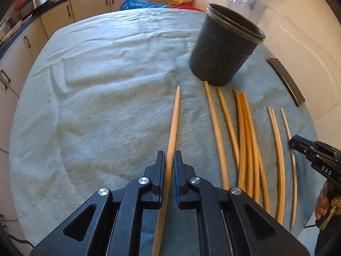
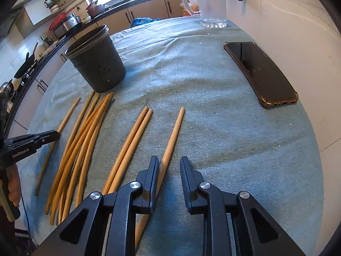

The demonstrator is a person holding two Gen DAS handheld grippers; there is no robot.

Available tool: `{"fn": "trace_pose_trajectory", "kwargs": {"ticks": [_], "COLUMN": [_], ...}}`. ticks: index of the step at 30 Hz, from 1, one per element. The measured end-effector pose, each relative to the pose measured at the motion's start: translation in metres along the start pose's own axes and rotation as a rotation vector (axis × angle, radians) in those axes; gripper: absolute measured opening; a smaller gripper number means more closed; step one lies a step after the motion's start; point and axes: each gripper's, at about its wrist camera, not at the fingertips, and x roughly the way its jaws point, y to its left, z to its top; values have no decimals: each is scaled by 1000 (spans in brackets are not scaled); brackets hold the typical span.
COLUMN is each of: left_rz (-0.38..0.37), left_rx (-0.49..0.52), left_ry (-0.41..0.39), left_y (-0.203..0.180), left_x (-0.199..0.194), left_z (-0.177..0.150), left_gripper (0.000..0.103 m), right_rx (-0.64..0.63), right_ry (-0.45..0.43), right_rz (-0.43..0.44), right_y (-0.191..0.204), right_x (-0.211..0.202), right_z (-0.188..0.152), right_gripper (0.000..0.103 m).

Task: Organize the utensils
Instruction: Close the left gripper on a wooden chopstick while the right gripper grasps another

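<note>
left wrist view: blue-grey cloth (image 1: 106,85); kitchen cabinets (image 1: 89,6) behind; left gripper (image 1: 169,160) clamps chopstick (image 1: 173,128); right gripper (image 2: 169,166) jaws apart.

Nine wooden chopsticks (image 2: 85,140) lie roughly parallel, flat on the cloth, tips toward the dark round holder (image 2: 97,61). The holder stands upright, holes in its wall. One single stick (image 2: 173,136) lies farthest from it.

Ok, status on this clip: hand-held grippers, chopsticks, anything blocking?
Left hand-held gripper shut on leftmost chopstick. Right hand-held gripper open, astride rightmost chopstick. Black holder upright, path unobstructed.
</note>
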Motion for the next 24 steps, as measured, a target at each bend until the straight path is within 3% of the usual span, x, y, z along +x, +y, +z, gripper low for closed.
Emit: {"fn": "trace_pose_trajectory", "kwargs": {"ticks": [12,14,15,16,18,24], "left_rz": [71,77,77,67,41,41], "left_rx": [62,82,90,86,53,7], "left_ry": [64,47,35,23,0,-153], "left_y": [-19,-23,-25,-25,-25,-22], "left_x": [17,17,16,14,6,-64], "left_z": [32,31,29,27,22,4], "left_gripper": [10,10,7,7,6,6], "right_rx": [-54,-85,-112,-126,-117,-87], "right_ry": [139,134,120,109,96,8], "right_rz": [-65,-81,-101,-109,-74,13], "right_y": [16,20,23,25,24,19], "right_x": [18,20,21,22,22,-4], "right_z": [31,33,33,33,33,25], "right_gripper": [29,26,16,13,7,7]}}
